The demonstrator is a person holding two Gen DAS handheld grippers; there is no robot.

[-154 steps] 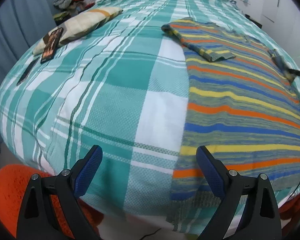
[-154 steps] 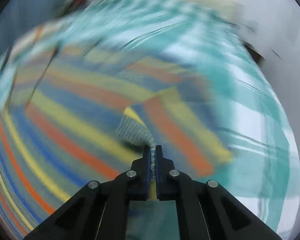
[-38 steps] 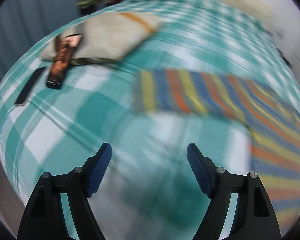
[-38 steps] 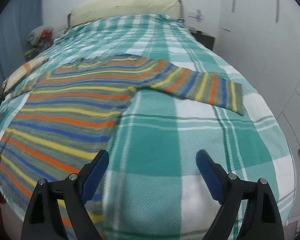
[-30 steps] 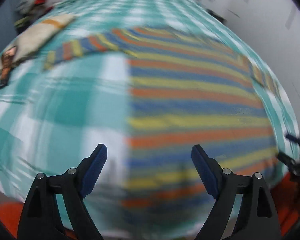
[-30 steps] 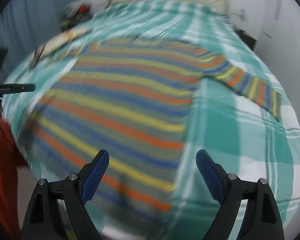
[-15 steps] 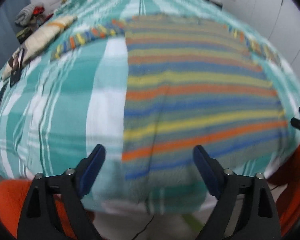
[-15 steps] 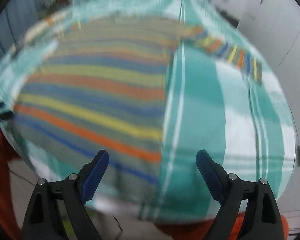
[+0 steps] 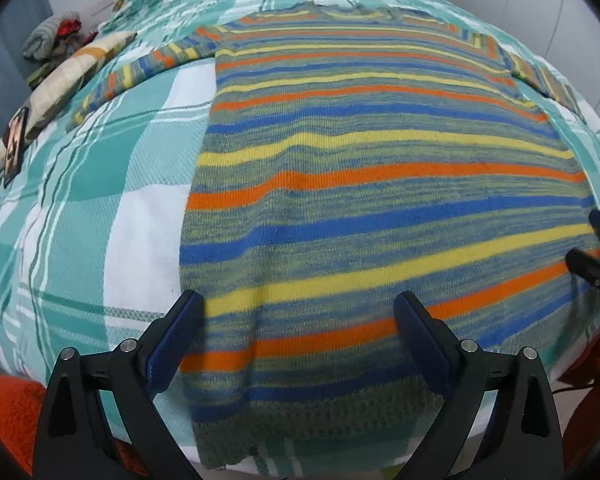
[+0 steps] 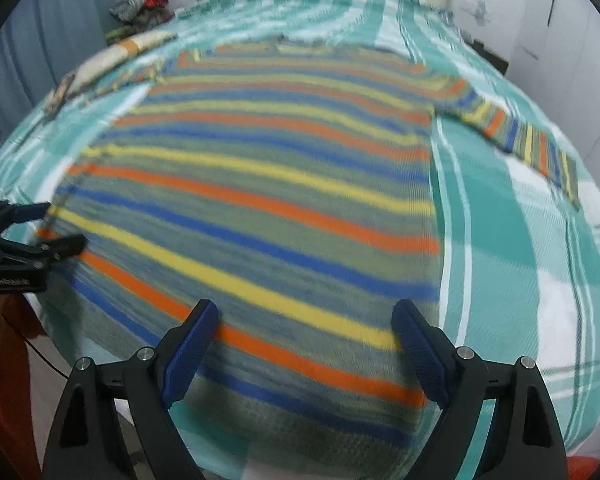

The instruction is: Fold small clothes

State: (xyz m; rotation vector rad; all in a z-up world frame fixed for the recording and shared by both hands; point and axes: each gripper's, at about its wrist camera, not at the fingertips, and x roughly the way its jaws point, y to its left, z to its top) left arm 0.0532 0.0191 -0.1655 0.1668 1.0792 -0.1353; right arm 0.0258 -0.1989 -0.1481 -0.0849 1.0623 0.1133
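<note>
A striped sweater point(image 9: 372, 184) in blue, yellow, orange and grey-green lies flat on the bed, both sleeves spread out, its hem hanging over the near edge. It also fills the right wrist view point(image 10: 268, 208). My left gripper point(image 9: 300, 320) is open and empty above the hem's left part. My right gripper point(image 10: 304, 332) is open and empty above the hem's right part. Each gripper shows at the other view's edge: the right gripper point(image 9: 596, 248) at the sweater's right hem, the left gripper point(image 10: 40, 228) at its left hem.
The bed has a teal and white plaid cover point(image 9: 100, 168). A cream pillow point(image 9: 76, 72) and a dark remote point(image 9: 14, 146) lie at the far left. A pile of clothes point(image 9: 52, 40) sits beyond. White wardrobe doors point(image 10: 560, 40) stand on the right.
The right gripper let go of a sleeve and both sleeves now lie spread. Both grippers swung to the near hem and now hover over it, open.
</note>
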